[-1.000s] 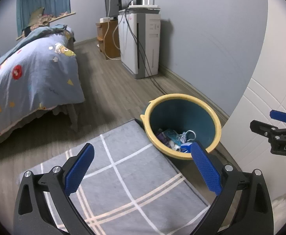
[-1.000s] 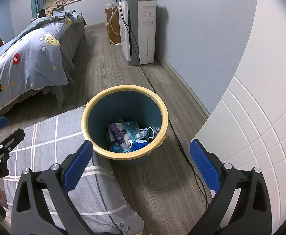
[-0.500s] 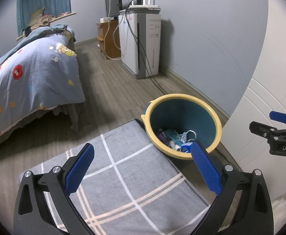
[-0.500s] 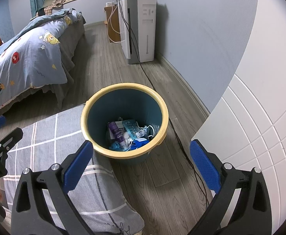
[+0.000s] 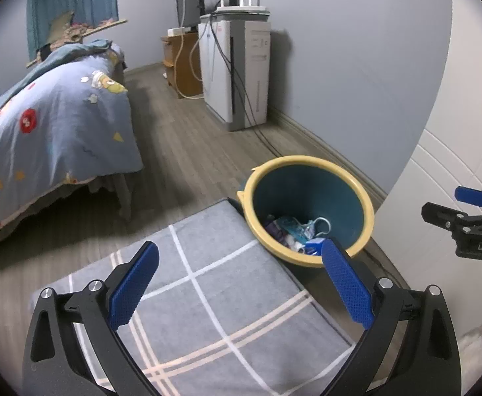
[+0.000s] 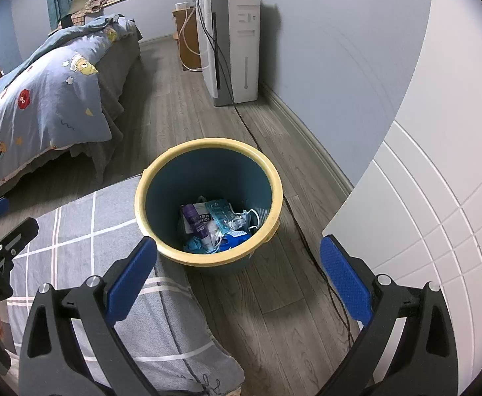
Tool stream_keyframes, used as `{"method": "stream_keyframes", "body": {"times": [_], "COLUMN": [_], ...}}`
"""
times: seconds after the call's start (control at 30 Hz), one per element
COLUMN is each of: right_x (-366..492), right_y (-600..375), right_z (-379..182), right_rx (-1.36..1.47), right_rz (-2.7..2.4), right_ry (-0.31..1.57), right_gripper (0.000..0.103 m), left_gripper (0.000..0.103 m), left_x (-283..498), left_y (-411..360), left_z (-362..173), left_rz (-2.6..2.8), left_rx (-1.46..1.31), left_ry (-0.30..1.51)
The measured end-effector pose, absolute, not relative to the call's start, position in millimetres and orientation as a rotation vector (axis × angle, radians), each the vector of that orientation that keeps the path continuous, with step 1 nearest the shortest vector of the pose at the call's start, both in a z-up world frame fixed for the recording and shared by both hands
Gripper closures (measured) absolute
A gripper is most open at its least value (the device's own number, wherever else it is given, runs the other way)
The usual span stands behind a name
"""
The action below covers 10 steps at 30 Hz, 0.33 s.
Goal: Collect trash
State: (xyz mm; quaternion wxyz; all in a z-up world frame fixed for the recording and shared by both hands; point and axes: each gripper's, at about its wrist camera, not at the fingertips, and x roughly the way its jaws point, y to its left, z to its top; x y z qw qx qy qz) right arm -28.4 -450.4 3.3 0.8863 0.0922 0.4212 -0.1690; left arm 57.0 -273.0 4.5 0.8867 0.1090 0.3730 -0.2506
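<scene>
Black gripper frame, blue textured pads, silver screws

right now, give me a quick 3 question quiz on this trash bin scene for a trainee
1. True or false: the left gripper holds a piece of trash.
2. The bin has trash in it and stands: A) on the bed, B) on the wood floor against the edge of the grey checked cushion, C) on top of the white tower unit.
3. What runs along the floor past the bin from the white tower unit?

Key
1. False: both it and the right gripper are open and hold nothing.
2. B; the grey checked cushion meets the bin's side, and the bed is farther off.
3. A dark cable.
</scene>
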Motion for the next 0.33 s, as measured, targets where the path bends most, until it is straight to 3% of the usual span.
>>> {"method": "stream_keyframes", "body": {"times": [0.33], "right_x": [-28.7], "right_y": [-451.7], "right_z": [3.2], "right_rx": [0.196], "right_rz": [-0.353], "right_ry": [0.881], "right_gripper": [0.006], "left_gripper": [0.005], "left_x": [58.1], "left_y": [-277.1], "left_z": [1.9], "left_rz": [-0.508], "left_rx": [0.254], "left_ry": [0.793]}}
